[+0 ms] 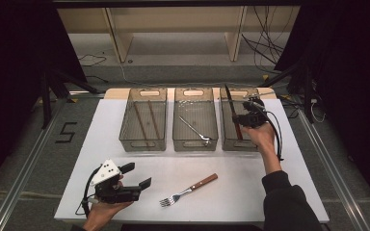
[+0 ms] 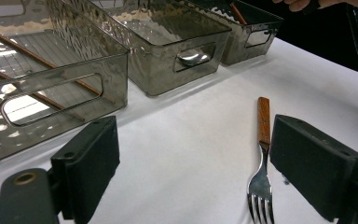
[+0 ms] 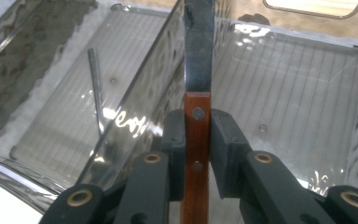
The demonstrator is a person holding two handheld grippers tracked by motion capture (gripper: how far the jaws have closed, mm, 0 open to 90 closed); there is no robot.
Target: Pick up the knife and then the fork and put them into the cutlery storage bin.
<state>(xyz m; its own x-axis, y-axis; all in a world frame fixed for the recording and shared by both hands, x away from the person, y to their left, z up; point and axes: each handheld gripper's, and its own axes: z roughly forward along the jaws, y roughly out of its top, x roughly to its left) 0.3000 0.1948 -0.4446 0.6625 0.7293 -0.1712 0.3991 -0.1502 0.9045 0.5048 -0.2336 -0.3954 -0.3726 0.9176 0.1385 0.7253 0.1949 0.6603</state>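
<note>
- Closest to the person: the left gripper point(image 1: 136, 176) sits low over the white table point(image 1: 250, 192) with its jaws spread wide and nothing between them. Looks like it's parked there ready for the next pickup.
- Just beyond it, off its right jaw, lies a wooden-handled fork point(image 2: 261, 161), tines pointing back at the gripper and handle pointing away. It's the last piece left loose on the table, so I'd guess it's next in line.
- Further out is a row of three clear bins. The left bin point(image 1: 143, 120) has the chopsticks point(image 1: 144, 119), and the middle bin point(image 1: 195, 120) has a metal utensil point(image 1: 195, 130). So it's sorting by type.
- Farthest: the right gripper point(image 3: 197, 135) is pinched tight on the knife point(image 3: 198, 56), squeezing the wooden handle right by the rivets. The blade points away from it, over the right bin point(image 1: 227, 139).
- Gripping the handle keeps the blade out front, so it goes in first.
</note>
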